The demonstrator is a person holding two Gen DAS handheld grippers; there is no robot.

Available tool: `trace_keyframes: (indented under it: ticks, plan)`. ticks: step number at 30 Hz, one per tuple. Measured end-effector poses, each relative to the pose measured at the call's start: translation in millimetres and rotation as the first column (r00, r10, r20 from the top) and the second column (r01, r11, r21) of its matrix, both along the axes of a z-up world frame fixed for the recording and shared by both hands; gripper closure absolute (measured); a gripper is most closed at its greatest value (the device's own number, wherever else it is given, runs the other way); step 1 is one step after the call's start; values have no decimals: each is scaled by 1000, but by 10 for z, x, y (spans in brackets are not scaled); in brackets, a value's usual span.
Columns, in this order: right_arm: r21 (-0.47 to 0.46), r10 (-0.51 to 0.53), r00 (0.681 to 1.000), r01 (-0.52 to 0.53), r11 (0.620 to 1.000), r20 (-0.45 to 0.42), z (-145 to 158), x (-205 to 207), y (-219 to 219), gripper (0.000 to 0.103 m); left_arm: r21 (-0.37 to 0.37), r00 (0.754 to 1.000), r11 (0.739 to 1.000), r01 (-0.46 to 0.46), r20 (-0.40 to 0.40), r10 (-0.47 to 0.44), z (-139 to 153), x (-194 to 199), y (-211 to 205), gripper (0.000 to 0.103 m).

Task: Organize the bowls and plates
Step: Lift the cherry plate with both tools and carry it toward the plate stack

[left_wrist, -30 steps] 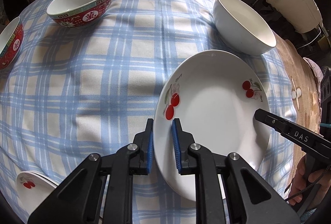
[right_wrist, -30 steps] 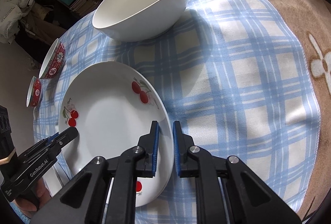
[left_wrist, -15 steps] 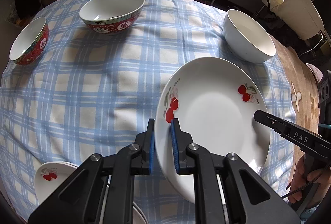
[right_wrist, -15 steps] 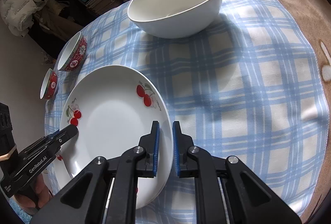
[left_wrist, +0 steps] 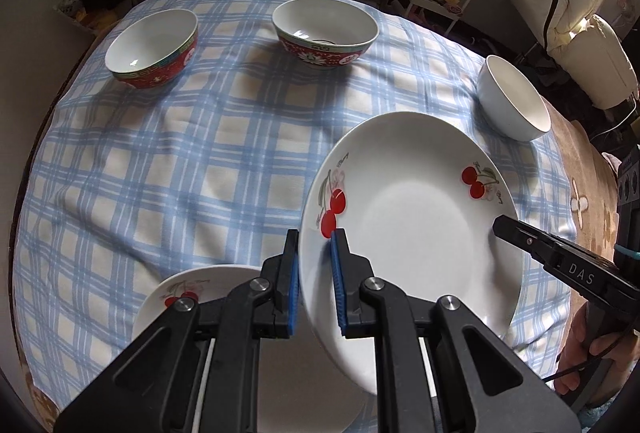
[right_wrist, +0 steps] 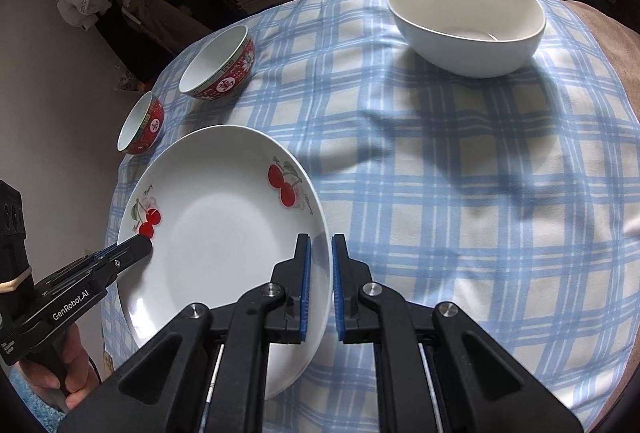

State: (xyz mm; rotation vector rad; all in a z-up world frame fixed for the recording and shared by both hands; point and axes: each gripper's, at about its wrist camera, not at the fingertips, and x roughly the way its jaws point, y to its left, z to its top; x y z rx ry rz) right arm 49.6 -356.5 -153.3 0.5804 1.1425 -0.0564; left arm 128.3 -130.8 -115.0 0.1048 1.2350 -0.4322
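Cherry plate (left_wrist: 416,217) — higher off the checked cloth (left_wrist: 168,169) (second plate (left_wrist: 208,285) newly beneath).

Both grippers are chunky black plastic with blue ribbed pads and round silver screws at the pivots. The left gripper (left_wrist: 314,273) has "GenRobot.AI" printed in white down one finger and a tan band round its boxy black body. The right gripper (right_wrist: 320,283) says "DAS" on its finger, with a thin black cable and a teal band.
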Motion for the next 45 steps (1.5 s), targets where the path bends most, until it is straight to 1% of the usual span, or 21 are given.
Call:
trace_keyframes:
  ticks: [4,8,12,15,18,21,23,26,30,32,37,40,43,45]
  plan:
    - [40,38,999,-39,998,12,1,49,239,92,12,999,999,-46,-1,46,50,-27,315,88]
    - [57,90,995,-92,994,29,40,82,494,92,27,996,996,-90,16,89,131,-104,601,88]
    - [61,146,988,-150,987,58,116,88,721,92,19,990,990,-140,17,139,214,-167,877,88]
    - [72,173,982,-178,981,71,140,84,863,92,19,987,987,-160,24,159,257,-233,1031,88]
    - [44,198,978,-201,979,62,136,91,1010,92,26,985,985,-171,26,171,254,-293,1132,88]
    - [-1,218,975,-218,976,44,117,79,1155,92,12,978,978,-206,4,206,180,-328,1266,88]
    - [-7,221,975,-221,975,35,88,69,1210,92,4,975,975,-220,-16,220,105,-355,1339,88]
    - [-5,226,974,-225,974,23,44,62,1257,92,-7,971,972,-235,-46,234,0,-399,1420,88]
    - [-28,243,970,-242,970,11,11,52,1331,92,-5,968,970,-244,-61,244,-105,-442,1474,87]
    - [-41,250,968,-250,967,2,-12,45,1362,92,-4,969,971,-241,-60,240,-130,-457,1487,87]
    - [-40,257,966,-257,966,-1,-69,32,1393,92,0,966,968,-251,-66,251,-191,-480,1511,86]
    - [-48,264,964,-264,963,-3,-87,22,1417,92,27,970,971,-236,-52,237,-234,-492,1478,85]
    - [-47,274,962,-274,960,-10,-126,23,1432,92,29,966,968,-251,-62,252,-267,-474,1496,85]
    - [-50,282,959,-283,958,-18,-164,41,1453,92,40,966,968,-249,-53,251,-275,-475,1491,85]
